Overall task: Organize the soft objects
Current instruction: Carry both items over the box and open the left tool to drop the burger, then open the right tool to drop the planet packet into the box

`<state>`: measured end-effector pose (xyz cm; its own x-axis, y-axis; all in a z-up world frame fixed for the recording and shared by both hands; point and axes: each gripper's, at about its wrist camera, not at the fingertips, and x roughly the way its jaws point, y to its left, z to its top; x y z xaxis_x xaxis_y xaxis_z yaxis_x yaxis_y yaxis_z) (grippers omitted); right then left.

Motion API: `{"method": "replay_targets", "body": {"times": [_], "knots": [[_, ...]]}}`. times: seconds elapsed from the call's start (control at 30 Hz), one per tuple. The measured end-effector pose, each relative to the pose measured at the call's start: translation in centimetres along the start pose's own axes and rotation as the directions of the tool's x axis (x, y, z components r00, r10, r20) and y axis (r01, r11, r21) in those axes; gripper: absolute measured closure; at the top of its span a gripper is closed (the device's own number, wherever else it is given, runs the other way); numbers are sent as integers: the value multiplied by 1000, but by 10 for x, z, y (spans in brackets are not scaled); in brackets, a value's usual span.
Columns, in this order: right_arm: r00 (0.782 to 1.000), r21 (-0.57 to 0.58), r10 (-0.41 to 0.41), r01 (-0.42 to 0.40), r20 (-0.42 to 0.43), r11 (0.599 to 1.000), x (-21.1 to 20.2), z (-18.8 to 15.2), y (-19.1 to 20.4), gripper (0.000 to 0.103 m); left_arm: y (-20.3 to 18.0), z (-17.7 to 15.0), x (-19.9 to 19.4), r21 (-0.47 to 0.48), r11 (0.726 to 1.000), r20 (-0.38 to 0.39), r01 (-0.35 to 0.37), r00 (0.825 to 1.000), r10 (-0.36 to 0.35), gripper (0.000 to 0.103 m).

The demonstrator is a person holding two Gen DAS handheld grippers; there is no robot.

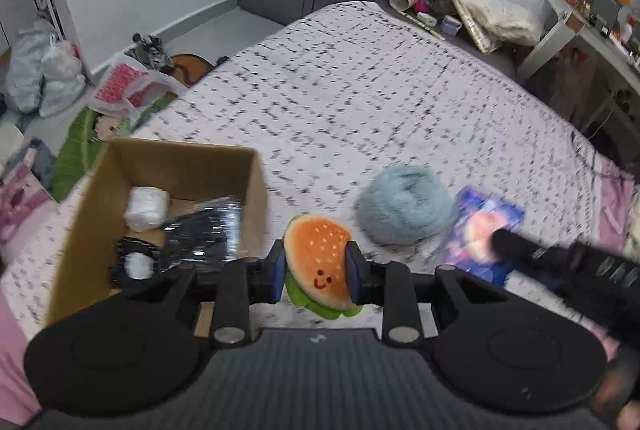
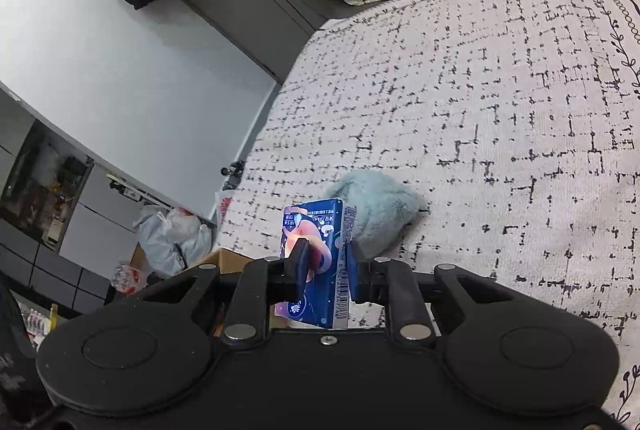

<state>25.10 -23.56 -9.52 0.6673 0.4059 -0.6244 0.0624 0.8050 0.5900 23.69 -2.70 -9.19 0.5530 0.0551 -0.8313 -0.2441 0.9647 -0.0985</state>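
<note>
My left gripper [image 1: 315, 266] is shut on a plush hamburger [image 1: 318, 266] with a smiley face, held above the bed just right of an open cardboard box [image 1: 256, 190]. The box holds a white bundle [image 1: 146, 208] and a shiny dark packet [image 1: 204, 234]. My right gripper [image 2: 325, 264] is shut on a blue tissue pack [image 2: 316, 262], lifted off the bed; in the left wrist view it shows at the right [image 1: 500, 242] on the same pack [image 1: 486, 226]. A fluffy light-blue plush [image 1: 404, 206] lies on the bed, also in the right wrist view [image 2: 378, 210].
The bed [image 1: 380, 90] has a white black-flecked cover. Plastic bags [image 1: 120, 86] and a green leaf mat [image 1: 76, 150] lie on the floor at left. Clutter [image 1: 432, 10] and a desk [image 1: 592, 30] stand beyond the bed. A dark wardrobe [image 2: 248, 2] is behind.
</note>
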Motion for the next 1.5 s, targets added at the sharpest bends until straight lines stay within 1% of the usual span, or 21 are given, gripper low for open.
{"method": "replay_targets", "body": {"times": [0.1, 0.2, 0.4, 0.5, 0.7, 0.9, 1.17, 1.33, 1.47, 1.5], "knots": [[999, -12, 23, -23, 23, 1000, -6, 2, 4, 83, 15, -3, -5, -16, 1000, -6, -16, 1000, 16, 74], [999, -26, 45, -44, 27, 999, -8, 0, 7, 83, 29, -4, -11, -23, 999, 4, -39, 999, 39, 74], [998, -58, 64, -63, 11, 996, -2, -8, 15, 83, 62, -7, -20, -64, 996, 10, -63, 998, 64, 74], [998, -72, 67, -66, 13, 995, 2, -11, 18, 83, 73, -10, -21, -71, 994, 10, -81, 997, 82, 74], [998, -107, 64, -64, -1, 992, 11, -18, 27, 83, 95, -14, -12, -88, 993, 1, -84, 996, 84, 74], [996, -171, 84, -84, -9, 982, 14, -27, 52, 83, 107, -19, 1, -88, 994, -7, -62, 998, 61, 74], [994, -252, 102, -108, -35, 962, 26, -43, 90, 83, 128, -23, 13, -97, 995, -13, -35, 999, 34, 71], [992, -291, 117, -128, -58, 948, 34, -53, 113, 83, 138, -21, 13, -100, 995, -14, -1, 1000, 0, 63], [990, -304, 108, -132, -94, 943, 47, -61, 127, 83, 151, -17, 7, -130, 991, -3, 15, 1000, -16, 62], [989, -307, 105, -131, -102, 943, 50, -63, 130, 83, 155, -16, 6, -133, 991, 2, 16, 1000, -16, 60]]}}
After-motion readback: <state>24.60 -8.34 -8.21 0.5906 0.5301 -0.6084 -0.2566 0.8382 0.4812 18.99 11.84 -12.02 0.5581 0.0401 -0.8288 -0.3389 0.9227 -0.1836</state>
